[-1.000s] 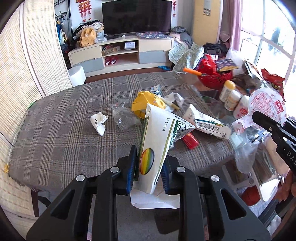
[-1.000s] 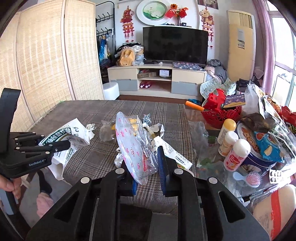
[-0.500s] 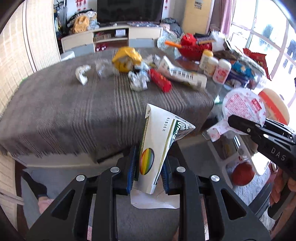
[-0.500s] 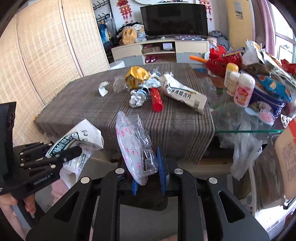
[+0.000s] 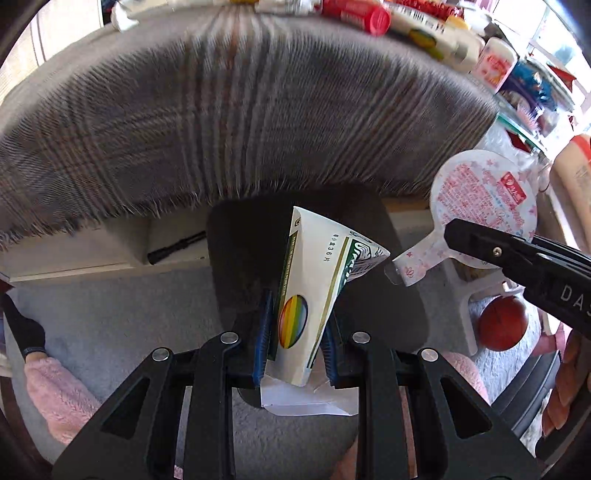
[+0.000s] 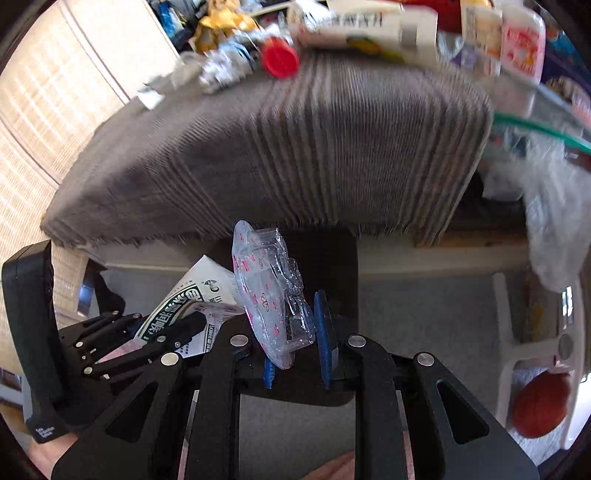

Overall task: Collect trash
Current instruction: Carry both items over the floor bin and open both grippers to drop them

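Fingers first: left gripper [image 5: 295, 343] is clamped on a white-and-green carton [image 5: 321, 288], blue pads [image 5: 263, 343] pressing both sides just below its rainbow oval; the carton's torn open end sticks up and fwd. Right gripper [image 6: 295, 350] is clamped on a clear plastic package w/ pink print [image 6: 269, 295]; its blue pads [image 6: 322, 332] flank the crumpled lower part, though exact contact on the right pad is hard to judge. In the left view the same package shows as a round printed disc w/ a tab, held in the black tip of the right gripper.

Largest thing in view: the table w/ a grey plaid cloth [image 5: 236, 110], its fringed edge hanging above both grippers. Below it, a dark bin [image 5: 243, 258], black-lined, sits on grey carpet just in front of the table edge; both held items hang over its opening, carton and package near each other but apart.

On the tabletop, blurred: a long white box [image 6: 362, 29], a red-capped tube [image 6: 279, 61], crumpled foil & wrappers [image 6: 218, 66], a yellow bag [image 6: 218, 27], small bottles at the right end.

Floor, right: a white plastic frame w/ an orange-red ball [image 5: 502, 323] behind it. Pink fuzzy slippers [image 5: 59, 402] show at lower left.
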A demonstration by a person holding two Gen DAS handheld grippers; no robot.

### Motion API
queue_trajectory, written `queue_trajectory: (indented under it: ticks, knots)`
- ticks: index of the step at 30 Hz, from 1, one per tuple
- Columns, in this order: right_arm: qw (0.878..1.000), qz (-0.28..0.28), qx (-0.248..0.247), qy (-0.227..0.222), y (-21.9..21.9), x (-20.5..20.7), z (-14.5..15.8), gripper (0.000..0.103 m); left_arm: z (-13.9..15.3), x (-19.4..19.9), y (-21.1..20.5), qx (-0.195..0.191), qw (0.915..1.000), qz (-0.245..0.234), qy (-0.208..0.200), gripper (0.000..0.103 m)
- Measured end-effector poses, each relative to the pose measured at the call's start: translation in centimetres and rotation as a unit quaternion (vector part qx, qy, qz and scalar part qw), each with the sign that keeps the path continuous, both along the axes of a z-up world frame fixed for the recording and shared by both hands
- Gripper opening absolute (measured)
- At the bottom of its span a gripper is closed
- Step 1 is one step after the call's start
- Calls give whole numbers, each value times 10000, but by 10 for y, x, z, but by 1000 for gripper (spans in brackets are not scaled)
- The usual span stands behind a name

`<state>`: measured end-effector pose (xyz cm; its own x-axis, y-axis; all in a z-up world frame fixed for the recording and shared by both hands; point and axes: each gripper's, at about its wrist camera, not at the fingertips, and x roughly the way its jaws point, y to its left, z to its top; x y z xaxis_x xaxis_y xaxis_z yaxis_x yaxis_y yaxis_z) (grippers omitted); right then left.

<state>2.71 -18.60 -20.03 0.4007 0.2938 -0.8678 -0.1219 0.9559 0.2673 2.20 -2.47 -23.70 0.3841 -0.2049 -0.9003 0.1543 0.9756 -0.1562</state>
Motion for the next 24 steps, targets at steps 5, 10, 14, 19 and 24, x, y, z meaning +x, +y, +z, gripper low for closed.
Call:
queue_trajectory:
  ticks: [5,10,14,19,24]
  knots:
    - [9995,-48,46,310,7,19,-30,22,-24,17,0,20,9997,-27,240,23]
    - [9990,-102,73,423,10,30,-45,32,-37,27,1,-23,9993,-53,360,28]
    - [9990,-120,104,422,11,33,-48,48,-39,28,2,-24,9992,-96,390,50]
    - [9994,-255,-25,233,8,30,-28,70,-23,21,7,100,9997,-42,210,77]
    - [9976,-594,-270,-245,-6,13,11,97,12,8,12,70,9999,96,-55,95]
